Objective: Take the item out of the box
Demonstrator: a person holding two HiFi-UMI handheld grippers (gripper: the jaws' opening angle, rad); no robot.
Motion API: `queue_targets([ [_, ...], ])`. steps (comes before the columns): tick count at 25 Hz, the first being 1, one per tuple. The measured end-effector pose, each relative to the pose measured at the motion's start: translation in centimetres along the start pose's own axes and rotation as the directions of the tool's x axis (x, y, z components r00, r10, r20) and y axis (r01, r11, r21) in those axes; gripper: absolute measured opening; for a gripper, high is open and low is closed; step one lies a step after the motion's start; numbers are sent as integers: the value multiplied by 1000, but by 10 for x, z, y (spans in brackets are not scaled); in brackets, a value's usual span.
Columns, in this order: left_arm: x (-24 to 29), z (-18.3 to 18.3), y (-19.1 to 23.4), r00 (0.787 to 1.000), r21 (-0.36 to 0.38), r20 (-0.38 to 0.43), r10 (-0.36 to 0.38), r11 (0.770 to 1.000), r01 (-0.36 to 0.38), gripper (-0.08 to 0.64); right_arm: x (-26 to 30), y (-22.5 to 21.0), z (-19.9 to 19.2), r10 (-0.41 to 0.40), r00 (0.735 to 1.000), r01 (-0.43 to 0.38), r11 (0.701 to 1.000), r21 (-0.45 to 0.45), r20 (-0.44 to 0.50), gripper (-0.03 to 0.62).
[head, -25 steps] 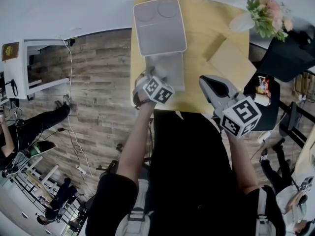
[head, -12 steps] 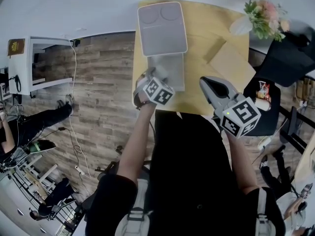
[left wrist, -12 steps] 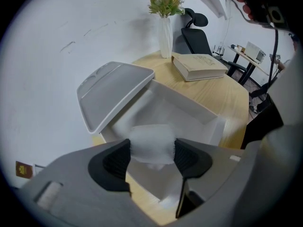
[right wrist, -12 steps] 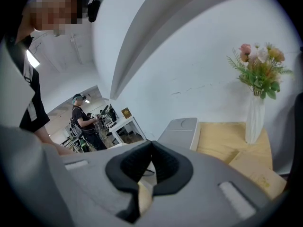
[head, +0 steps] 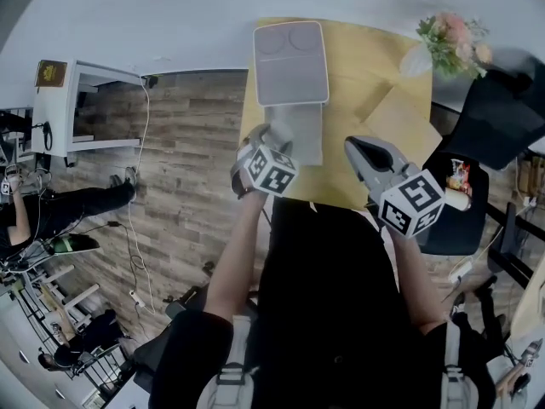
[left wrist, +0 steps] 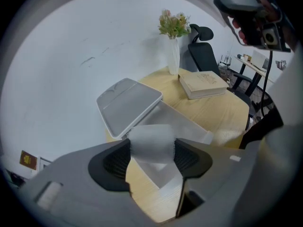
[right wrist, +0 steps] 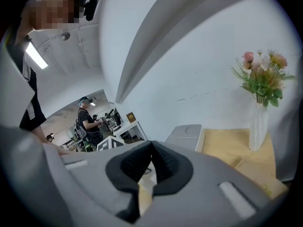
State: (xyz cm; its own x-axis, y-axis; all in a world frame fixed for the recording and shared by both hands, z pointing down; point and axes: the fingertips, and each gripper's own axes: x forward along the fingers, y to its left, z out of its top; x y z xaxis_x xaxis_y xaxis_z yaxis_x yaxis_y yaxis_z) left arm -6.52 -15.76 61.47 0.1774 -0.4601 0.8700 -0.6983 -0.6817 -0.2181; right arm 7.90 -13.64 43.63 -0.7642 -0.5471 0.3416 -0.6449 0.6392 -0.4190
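The person stands at a yellow wooden worktop (head: 370,62) with a gripper in each hand. The left gripper (head: 268,135) is over the near end of a pale grey box (head: 300,135), which lies open with its lid (head: 291,62) tipped back towards the wall. In the left gripper view its ribbed black fingers (left wrist: 116,161) stand wide apart but are clamped on a soft-looking white item (left wrist: 150,143), one pad pressing each side. The item sits right above the near corner of the box. From that angle I can't quite tell whether its underside has cleared the rim or is partly inside.

The right gripper (head: 366,149) is held off to the side, over the near edge of the worktop and well apart from the box. Its fingers are pressed together with nothing between them.

Farther back on the worktop a thick tan book (left wrist: 204,84) lies flat. A slim white vase of pink flowers (left wrist: 173,51) stands just beyond it, near the wall. A black office chair (head: 498,113) is beside the worktop on the person's right. Across the room another person (right wrist: 87,119) in dark clothes stands among desks and equipment.
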Motion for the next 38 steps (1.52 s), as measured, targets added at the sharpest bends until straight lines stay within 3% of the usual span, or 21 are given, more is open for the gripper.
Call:
queue_targets([
  [9,-60,28,11,989,-112,134,64,993,-49,285,2,1,14,66,997,-65,997,-32,35,3],
  [14,-92,40,21,968,-173,234,86,984,-45,285,8,5,22,92,995,-90,995,-52,49,3],
  [19,-122,47,30,947,-184,303,109,981,-54,285,8,15,31,96,992,-94,995,-33,79,3],
  [27,-162,55,52,902,-186,417,114,982,-38,285,18,27,45,37,992,-32,999,-42,117,3],
  [32,-191,52,71,862,-182,497,97,983,-6,285,26,48,55,-14,991,27,995,-91,135,3],
  [38,-214,46,87,824,-135,563,59,991,22,285,29,75,70,-80,983,104,985,-140,165,3],
])
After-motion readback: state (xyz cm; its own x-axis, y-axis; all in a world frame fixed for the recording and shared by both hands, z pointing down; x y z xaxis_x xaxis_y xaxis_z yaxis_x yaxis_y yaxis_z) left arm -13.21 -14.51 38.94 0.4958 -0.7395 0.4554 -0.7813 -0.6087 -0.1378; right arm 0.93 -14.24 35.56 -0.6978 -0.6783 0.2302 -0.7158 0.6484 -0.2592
